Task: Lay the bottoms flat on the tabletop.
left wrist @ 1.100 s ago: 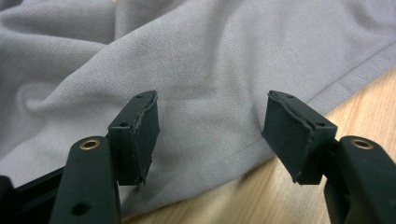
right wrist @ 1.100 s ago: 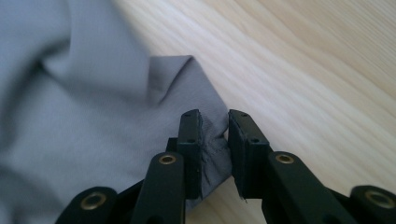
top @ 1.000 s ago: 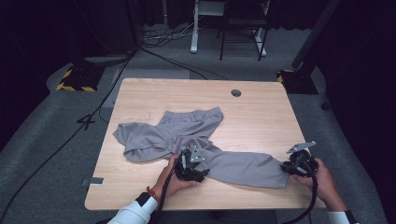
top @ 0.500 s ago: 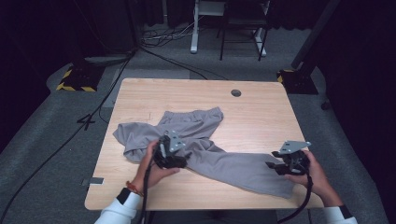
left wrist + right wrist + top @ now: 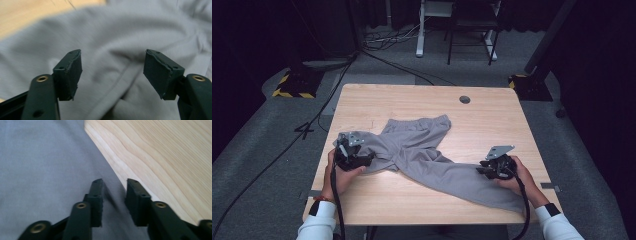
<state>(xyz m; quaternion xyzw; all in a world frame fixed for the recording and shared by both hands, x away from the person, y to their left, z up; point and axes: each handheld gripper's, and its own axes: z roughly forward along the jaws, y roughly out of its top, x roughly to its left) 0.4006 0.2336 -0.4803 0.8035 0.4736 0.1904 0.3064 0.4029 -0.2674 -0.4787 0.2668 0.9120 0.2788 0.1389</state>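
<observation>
Wooden table (image 5: 492,120); grey trousers (image 5: 422,150) spread flat on it.

Grey trousers (image 5: 422,150) lie rumpled, legs splayed, mid-table.

In the high view the left gripper (image 5: 353,154) covers the end of one leg of the grey trousers (image 5: 422,150), and the right gripper (image 5: 496,167) and its hand hide part of the other leg's edge. In the left gripper view the cloth is blurred and runs past every edge. The surface (image 5: 162,157) is cut off at the top and right of the right gripper view.
</observation>
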